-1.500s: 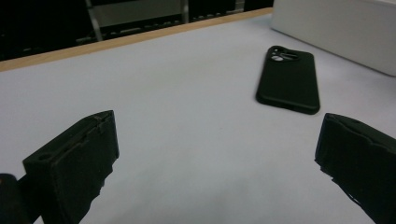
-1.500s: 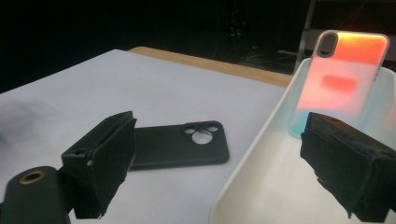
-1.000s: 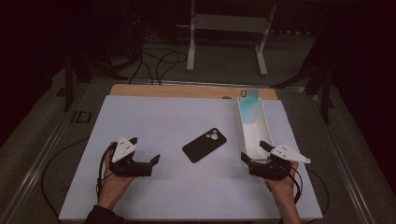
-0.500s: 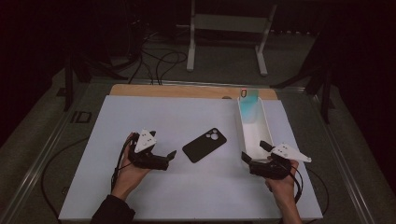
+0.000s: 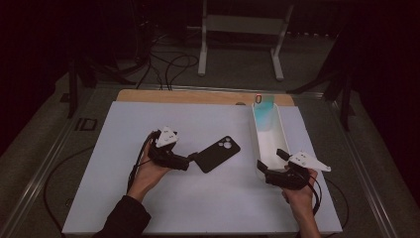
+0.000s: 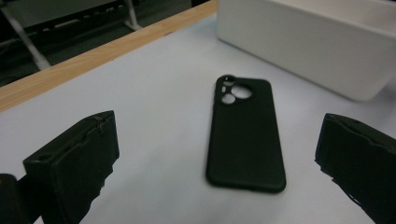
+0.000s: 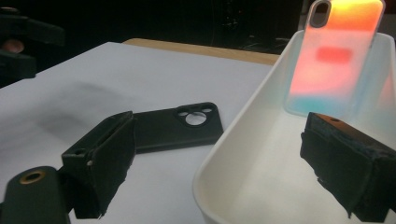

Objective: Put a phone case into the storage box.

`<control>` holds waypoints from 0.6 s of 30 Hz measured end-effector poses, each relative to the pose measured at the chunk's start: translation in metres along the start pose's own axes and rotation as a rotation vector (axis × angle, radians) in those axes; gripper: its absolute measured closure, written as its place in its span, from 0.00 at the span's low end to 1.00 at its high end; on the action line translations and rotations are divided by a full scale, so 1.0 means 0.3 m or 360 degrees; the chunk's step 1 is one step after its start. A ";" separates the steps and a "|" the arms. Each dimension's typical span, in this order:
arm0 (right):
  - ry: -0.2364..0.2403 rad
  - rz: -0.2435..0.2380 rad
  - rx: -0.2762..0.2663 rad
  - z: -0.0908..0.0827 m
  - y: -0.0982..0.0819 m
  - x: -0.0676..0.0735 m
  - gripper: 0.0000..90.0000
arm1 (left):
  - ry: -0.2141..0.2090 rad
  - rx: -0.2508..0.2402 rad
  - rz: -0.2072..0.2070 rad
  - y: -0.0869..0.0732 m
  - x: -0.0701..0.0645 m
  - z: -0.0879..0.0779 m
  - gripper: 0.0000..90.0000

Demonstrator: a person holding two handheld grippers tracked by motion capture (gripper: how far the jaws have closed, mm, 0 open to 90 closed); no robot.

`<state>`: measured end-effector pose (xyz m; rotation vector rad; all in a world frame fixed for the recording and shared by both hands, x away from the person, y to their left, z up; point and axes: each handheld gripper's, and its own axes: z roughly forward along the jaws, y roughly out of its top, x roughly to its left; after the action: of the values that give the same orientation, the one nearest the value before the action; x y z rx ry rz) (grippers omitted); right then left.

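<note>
Black phone case (image 5: 218, 154): lying flat on the white mat (image 5: 124, 198), centre, camera cut-outs at the far end; just left of the white tray (image 5: 257, 148).
Left gripper (image 5: 194, 159): jaws spread wide, nothing held, brought to the case's near-left corner.
Right gripper (image 5: 270, 166): jaws wide apart, nothing held, parked at the tray's near end.
Iridescent case (image 7: 334, 56): propped upright against the tray's far wall.
Step judged: case to be pinched by the left gripper.
Advice: jaws to be lowered astride the long edges (thin, low item), one pad slid under the rim before closing.
</note>
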<state>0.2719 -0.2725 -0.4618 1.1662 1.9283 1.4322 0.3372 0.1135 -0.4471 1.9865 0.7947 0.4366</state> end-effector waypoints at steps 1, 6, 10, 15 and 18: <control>0.0001 -0.0003 0.0001 0.001 0.000 0.001 0.12 | -0.0002 0.0003 -0.0003 0.004 0.001 0.008 0.00; -0.0004 0.0002 -0.0001 -0.002 0.000 -0.001 0.12 | -0.0005 0.0037 -0.0002 0.013 0.005 0.049 0.00; -0.0005 0.0003 -0.0003 -0.002 0.000 -0.002 0.11 | -0.0009 0.0080 -0.0001 0.015 0.000 0.088 0.00; -0.0001 -0.0002 0.0000 0.001 -0.002 0.000 0.11 | -0.0038 0.0133 0.0018 0.018 -0.015 0.135 0.00; 0.0001 -0.0002 -0.0001 0.001 -0.002 0.001 0.11 | -0.0054 0.0163 0.0023 0.019 -0.024 0.159 0.00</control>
<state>0.2718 -0.2721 -0.4623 1.1644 1.9284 1.4329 0.3620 0.0765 -0.4667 2.0902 0.7958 0.3763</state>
